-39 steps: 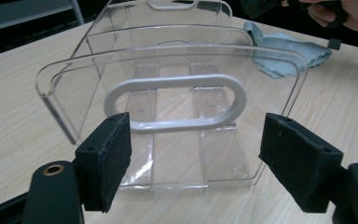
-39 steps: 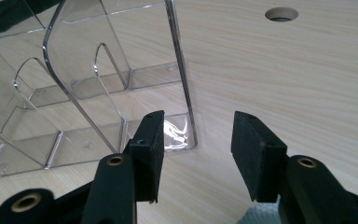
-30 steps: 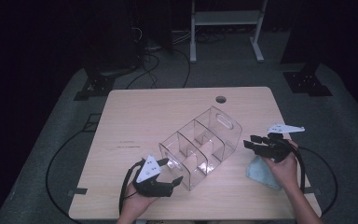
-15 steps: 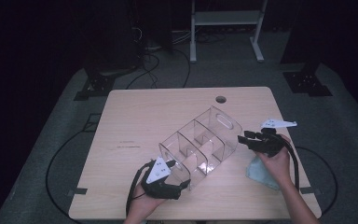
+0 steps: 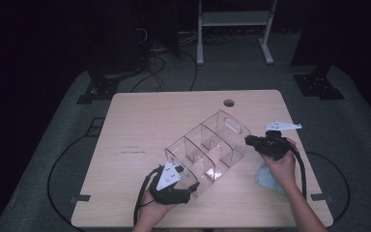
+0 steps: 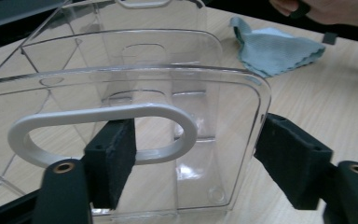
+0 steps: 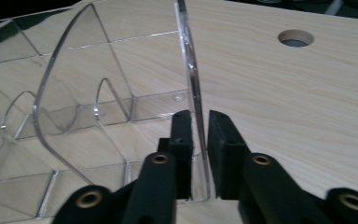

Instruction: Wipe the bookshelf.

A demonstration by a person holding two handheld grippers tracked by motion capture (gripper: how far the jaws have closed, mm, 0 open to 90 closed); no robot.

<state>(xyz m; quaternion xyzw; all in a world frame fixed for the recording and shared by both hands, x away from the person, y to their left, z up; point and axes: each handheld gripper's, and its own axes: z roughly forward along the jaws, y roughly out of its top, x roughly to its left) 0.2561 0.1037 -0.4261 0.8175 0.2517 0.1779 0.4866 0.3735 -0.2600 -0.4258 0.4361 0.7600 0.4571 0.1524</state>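
Clear organizer (image 5: 207,152) lying across the middle of the surface (image 5: 140,121). Right tool (image 7: 200,135) clamped narrow on its end wall. Left tool (image 6: 193,158) spread wide around the near handle end. Cloth (image 6: 275,49) just beyond.

1 overhead, 2 close gripper views

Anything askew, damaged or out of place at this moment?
Nothing looks damaged or spilled. The clear acrylic organizer sits diagonally on the table, with the left gripper open around its handle end wall and the right gripper closed on the far end wall. A crumpled blue cloth lies beside it.
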